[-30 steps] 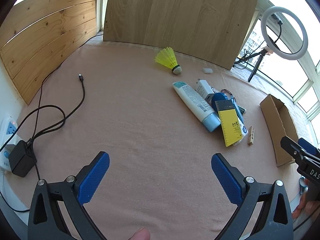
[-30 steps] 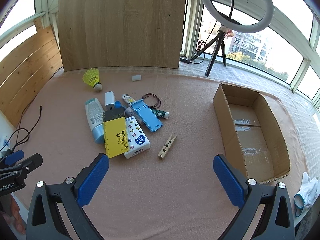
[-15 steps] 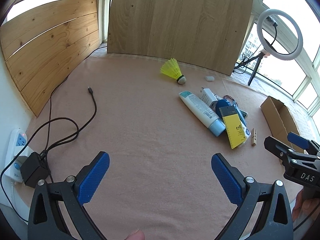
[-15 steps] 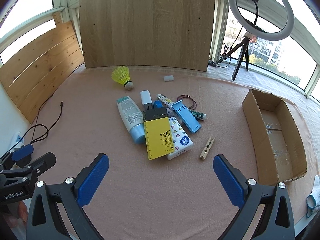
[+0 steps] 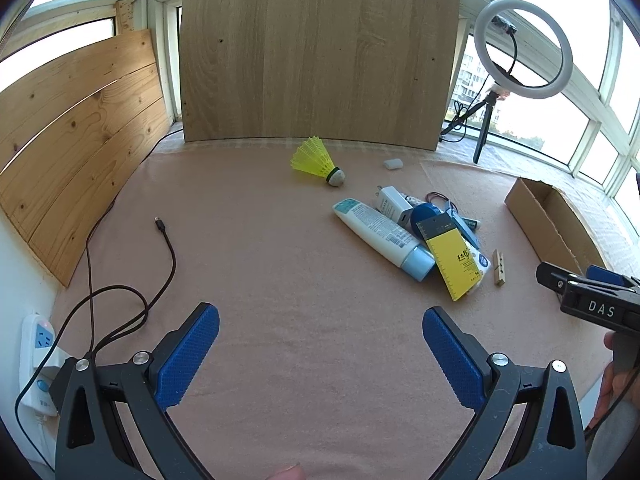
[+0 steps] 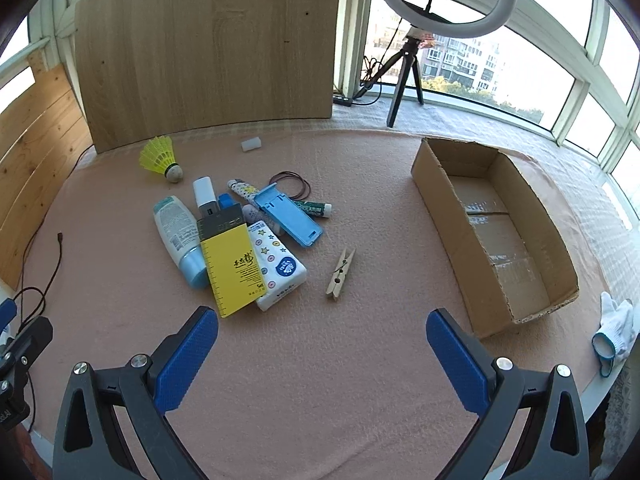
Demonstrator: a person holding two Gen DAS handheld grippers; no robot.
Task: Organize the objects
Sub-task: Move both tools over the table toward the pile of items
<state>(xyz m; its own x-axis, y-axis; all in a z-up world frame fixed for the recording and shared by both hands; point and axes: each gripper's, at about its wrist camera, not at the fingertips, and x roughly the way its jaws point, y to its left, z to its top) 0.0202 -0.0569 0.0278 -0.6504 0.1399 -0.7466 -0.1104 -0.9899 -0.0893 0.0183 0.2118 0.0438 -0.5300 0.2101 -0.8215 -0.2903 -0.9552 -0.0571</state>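
Observation:
A heap of small items lies mid-table: a white tube with a blue cap (image 6: 178, 236), a yellow card (image 6: 232, 266), a starred tissue pack (image 6: 280, 268), a light-blue case (image 6: 288, 220), a white charger (image 6: 204, 194) and hair bands (image 6: 290, 184). A wooden clothespin (image 6: 340, 270) lies to their right, a yellow shuttlecock (image 6: 160, 158) behind them. An empty cardboard box (image 6: 492, 224) stands at the right. My right gripper (image 6: 322, 344) hovers open near the front edge, short of the clothespin. My left gripper (image 5: 320, 340) is open over bare cloth, left of the tube (image 5: 384, 236).
Wooden boards (image 5: 316, 52) wall the back and left. A black cable (image 5: 160, 240) runs to a power strip (image 5: 38, 356) at the left edge. A ring light on a tripod (image 6: 440, 0) stands behind. A white glove (image 6: 616, 328) lies at the right edge, a small white block (image 6: 251, 144) near the back.
Both cameras have tilted up and drawn back a little, so the heap and box sit lower and nearer the middle of each view. Both grippers stay open; no object has moved.

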